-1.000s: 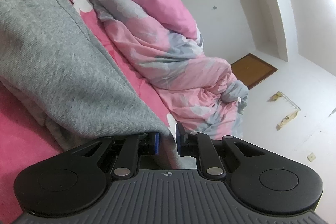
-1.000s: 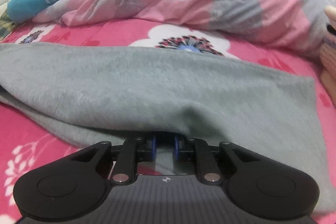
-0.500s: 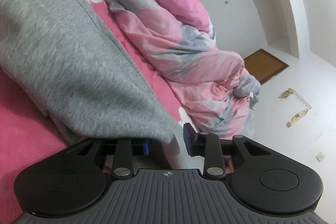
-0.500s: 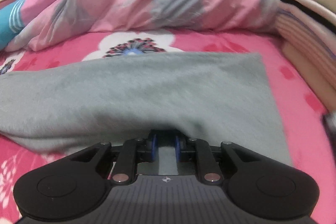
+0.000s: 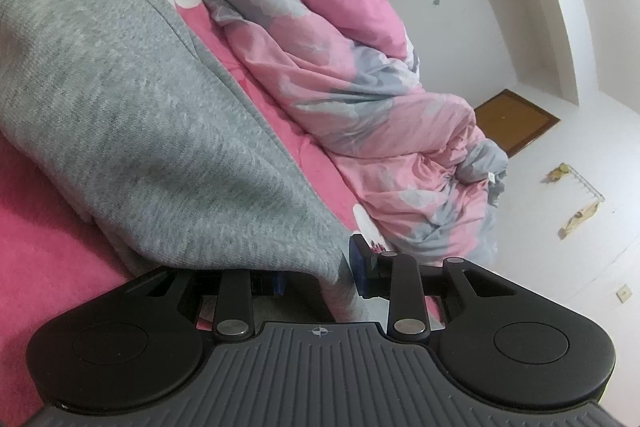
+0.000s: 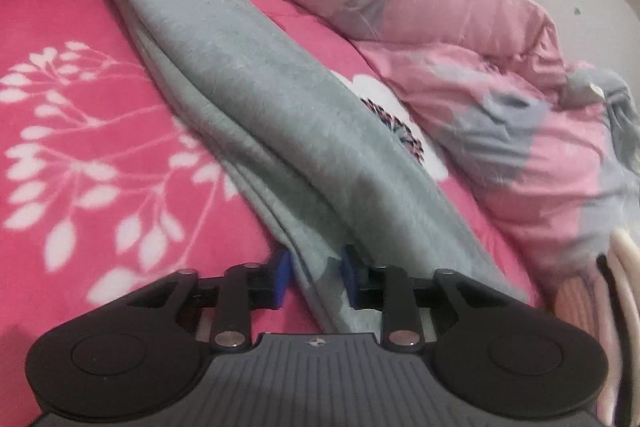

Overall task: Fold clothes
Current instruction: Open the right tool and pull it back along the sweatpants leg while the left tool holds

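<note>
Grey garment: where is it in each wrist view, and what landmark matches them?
Left wrist: the grey garment fills the left half, running from top left down into the left gripper.
Right wrist: it runs as a long diagonal band from top left to the right gripper, whose jaws are closing on it.
Shared landmark: the pink-and-grey quilt, right of it.

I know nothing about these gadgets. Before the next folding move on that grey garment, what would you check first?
1. Right tongs gripping: jaws closing, grey garment between them; ok.
2. Left tongs gripping: jaws apart, cloth only draped across them; not ok.
3. Garment stretched out long on the pink bedspread; ok.
4. Rumpled quilt clear of the garment; ok.
5. Lower layers lined up underneath; cannot tell.
</note>
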### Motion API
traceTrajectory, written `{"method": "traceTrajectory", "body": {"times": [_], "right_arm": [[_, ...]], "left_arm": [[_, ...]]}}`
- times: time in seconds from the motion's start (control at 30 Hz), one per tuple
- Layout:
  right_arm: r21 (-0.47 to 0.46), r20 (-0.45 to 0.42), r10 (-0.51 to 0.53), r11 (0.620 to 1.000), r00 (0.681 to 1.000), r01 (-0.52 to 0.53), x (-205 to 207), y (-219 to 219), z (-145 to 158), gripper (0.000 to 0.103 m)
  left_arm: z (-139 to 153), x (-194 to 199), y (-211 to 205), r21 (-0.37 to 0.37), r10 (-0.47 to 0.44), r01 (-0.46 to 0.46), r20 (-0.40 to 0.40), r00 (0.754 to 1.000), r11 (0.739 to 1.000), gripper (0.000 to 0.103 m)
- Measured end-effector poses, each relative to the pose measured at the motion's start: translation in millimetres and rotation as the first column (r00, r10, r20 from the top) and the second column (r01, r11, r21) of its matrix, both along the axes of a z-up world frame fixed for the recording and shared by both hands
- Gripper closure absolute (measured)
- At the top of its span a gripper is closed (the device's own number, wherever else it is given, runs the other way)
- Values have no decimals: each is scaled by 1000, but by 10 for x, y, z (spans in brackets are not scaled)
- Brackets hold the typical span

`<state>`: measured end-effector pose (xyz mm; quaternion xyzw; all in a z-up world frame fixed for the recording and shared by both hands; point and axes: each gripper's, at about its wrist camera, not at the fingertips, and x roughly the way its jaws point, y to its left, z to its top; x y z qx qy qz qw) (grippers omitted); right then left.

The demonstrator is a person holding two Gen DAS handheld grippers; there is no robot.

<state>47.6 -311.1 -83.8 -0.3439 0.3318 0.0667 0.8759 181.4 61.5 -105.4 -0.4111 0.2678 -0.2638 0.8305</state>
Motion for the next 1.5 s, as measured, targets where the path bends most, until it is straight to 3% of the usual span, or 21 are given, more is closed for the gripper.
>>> {"method": "traceTrajectory", "body": {"times": [0.07,0.17,0.33,0.43,0.57,0.73,0.8,0.9,1.0,1.1,1.13,1.17,1.27,1.37,1.43,1.5], "right_arm": [[-50,5,32,998,999,-32,-27,51,6,100],[-84,-2,76,994,997,-75,-209,7,102,101],[-103,-75,95,989,993,-103,-283,-93,10,101],[-182,-69,121,974,990,-132,-324,-9,-127,98],[-43,-119,66,997,991,-71,-478,-144,81,98],[-33,-59,-107,994,992,106,-712,-435,209,97],[-57,-58,-119,992,991,115,-702,-464,166,96],[-105,-50,-122,988,991,116,-657,-484,87,75],[-118,-53,-135,985,989,128,-544,-536,32,73],[-106,-69,-145,985,987,137,-461,-614,-6,76],[-101,-75,-147,985,986,139,-442,-640,-18,81],[-111,-81,-149,984,985,140,-435,-648,-23,100],[-223,-46,-131,968,990,118,-522,-584,21,101],[-277,-24,-101,957,995,90,-671,-570,75,101],[-370,-87,-84,928,993,46,-747,-563,-120,102],[-403,-98,-123,912,988,74,-818,-661,-232,102]], "left_arm": [[-1,7,6,-3,-1,1,-2,1000,1000,73],[-1,13,15,-11,-3,3,-7,1000,1000,73],[-13,25,9,-9,-2,2,-12,1000,1000,73],[-10,14,25,-12,2,-2,-11,1000,1000,73],[-19,18,48,-23,5,-6,-17,1000,1000,73],[-15,19,38,-16,7,-7,-16,1000,1000,73],[-13,17,37,-16,7,-7,-15,1000,1000,73],[-14,17,39,-15,7,-8,-14,1000,1000,73],[-14,19,41,-15,8,-8,-12,1000,1000,73],[-15,22,41,-14,8,-9,-12,1000,1000,73],[-15,22,41,-14,8,-9,-11,1000,1000,73],[-14,21,39,-14,9,-9,-12,1000,1000,73],[-12,18,35,-13,9,-9,-12,1000,1000,73],[-15,17,33,-13,11,-11,-12,1000,1000,73],[-17,20,36,-14,10,-10,-14,1000,1000,73],[-16,19,42,-16,9,-9,-15,1000,1000,73]]}}
